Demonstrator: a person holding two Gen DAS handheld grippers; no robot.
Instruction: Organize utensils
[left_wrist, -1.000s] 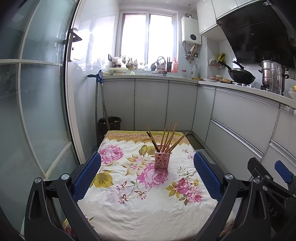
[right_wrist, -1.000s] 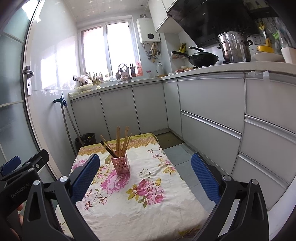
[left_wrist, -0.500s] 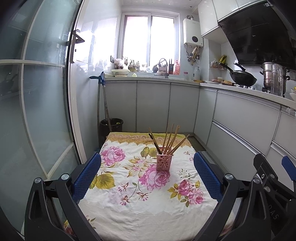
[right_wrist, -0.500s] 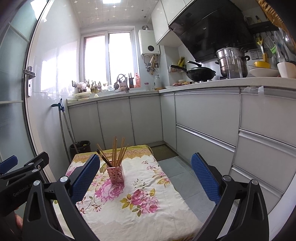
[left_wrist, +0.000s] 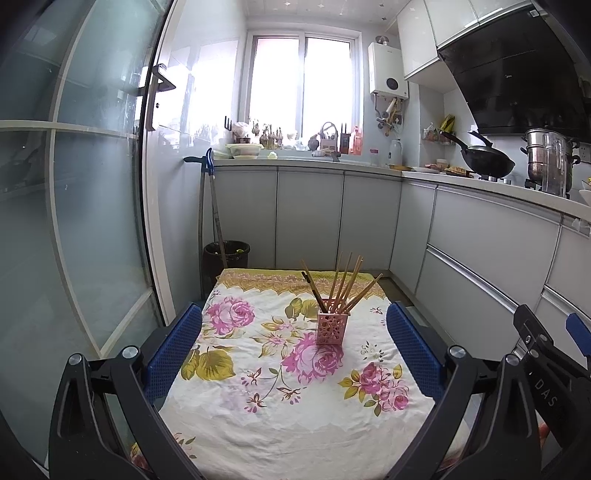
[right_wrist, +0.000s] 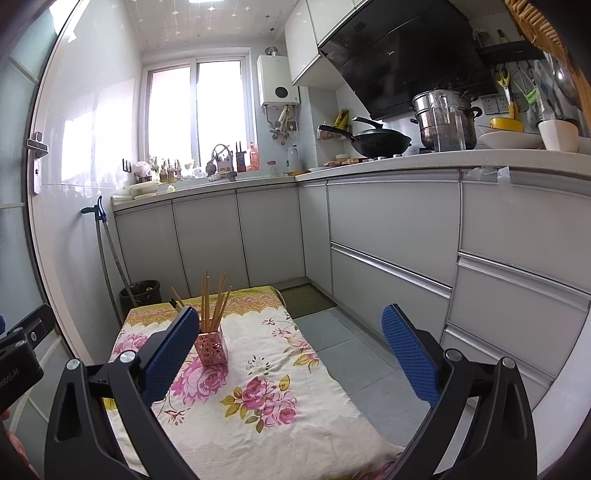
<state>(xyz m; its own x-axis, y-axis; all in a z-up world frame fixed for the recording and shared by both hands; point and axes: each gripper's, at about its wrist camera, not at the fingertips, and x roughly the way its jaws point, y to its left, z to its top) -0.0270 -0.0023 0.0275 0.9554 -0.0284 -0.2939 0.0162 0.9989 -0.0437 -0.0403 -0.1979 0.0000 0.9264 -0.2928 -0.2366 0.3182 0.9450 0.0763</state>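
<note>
A pink perforated holder (left_wrist: 331, 327) (right_wrist: 211, 348) stands upright near the middle of a table with a floral cloth (left_wrist: 258, 398) (right_wrist: 258, 391). Several wooden chopsticks (left_wrist: 347, 282) (right_wrist: 216, 302) and one dark one lean out of it. My left gripper (left_wrist: 295, 347) is open, held back from the holder and above the cloth, with nothing between its blue pads. My right gripper (right_wrist: 291, 350) is open too, and its left pad (right_wrist: 170, 350) overlaps the holder's left side in that view. Part of the right gripper shows at the left wrist view's right edge.
Grey kitchen cabinets (left_wrist: 491, 236) run along the right and the back. A glass sliding door (left_wrist: 74, 221) stands at the left. A black bin (left_wrist: 226, 254) and a mop sit beyond the table's far end. A wok (right_wrist: 380, 142) and a steel pot (right_wrist: 443, 120) rest on the counter.
Both grippers have tilted upward and drawn back a little, so the table and holder sit lower in each view. Both stay open and empty.
</note>
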